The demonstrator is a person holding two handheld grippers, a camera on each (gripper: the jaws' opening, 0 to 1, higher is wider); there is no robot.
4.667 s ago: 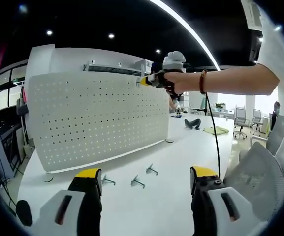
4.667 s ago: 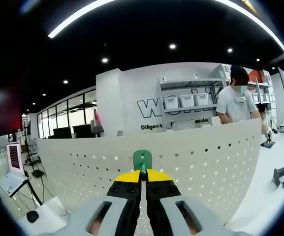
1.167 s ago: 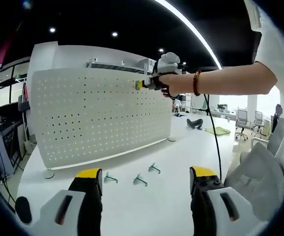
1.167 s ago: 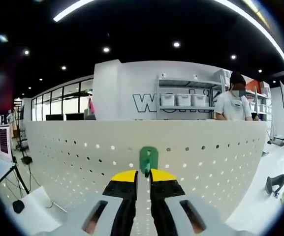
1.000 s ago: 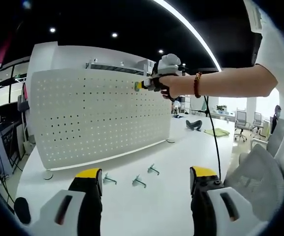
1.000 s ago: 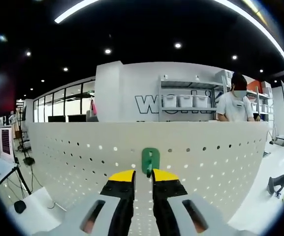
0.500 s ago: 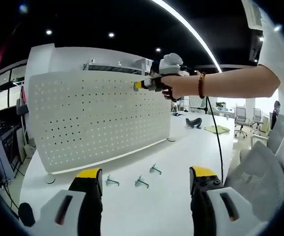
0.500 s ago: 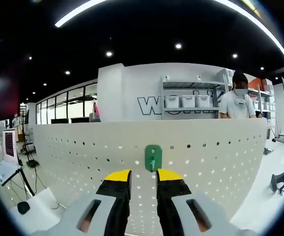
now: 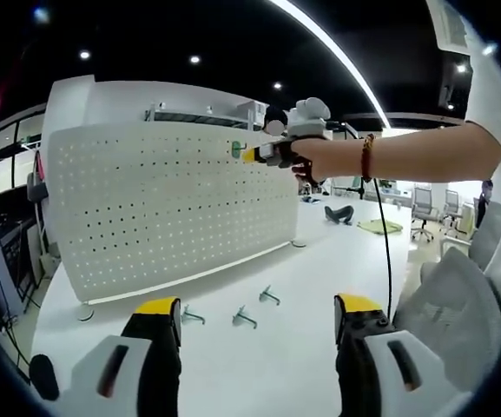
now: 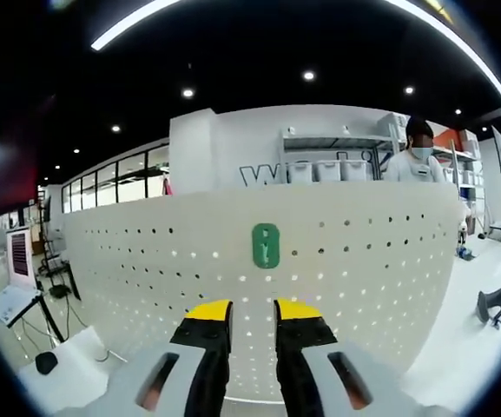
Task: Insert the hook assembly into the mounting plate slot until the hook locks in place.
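Observation:
The white perforated mounting plate [image 9: 172,208] stands upright on the white table [image 9: 293,347]. A green hook base [image 10: 266,245] sits flat on the plate [image 10: 363,261], high up near its top edge, with nothing holding it. My right gripper [image 10: 253,314] hangs open just below it and a little back from the plate, its yellow-tipped fingers [image 10: 208,311] apart and empty. In the left gripper view, the right gripper [image 9: 263,155] is held in a hand beside the green hook [image 9: 236,149]. My left gripper [image 9: 257,311] is open and empty above the table.
Three loose metal hooks [image 9: 244,318] lie on the table in front of the plate. A cable [image 9: 382,252] hangs from the person's arm. A mesh chair [image 9: 454,300] stands at right. A person [image 10: 419,161] stands behind the plate. A black object [image 10: 491,306] lies at far right.
My right gripper has opened off the green hook and drawn back and down. The hook stays on the plate. My left gripper has held still.

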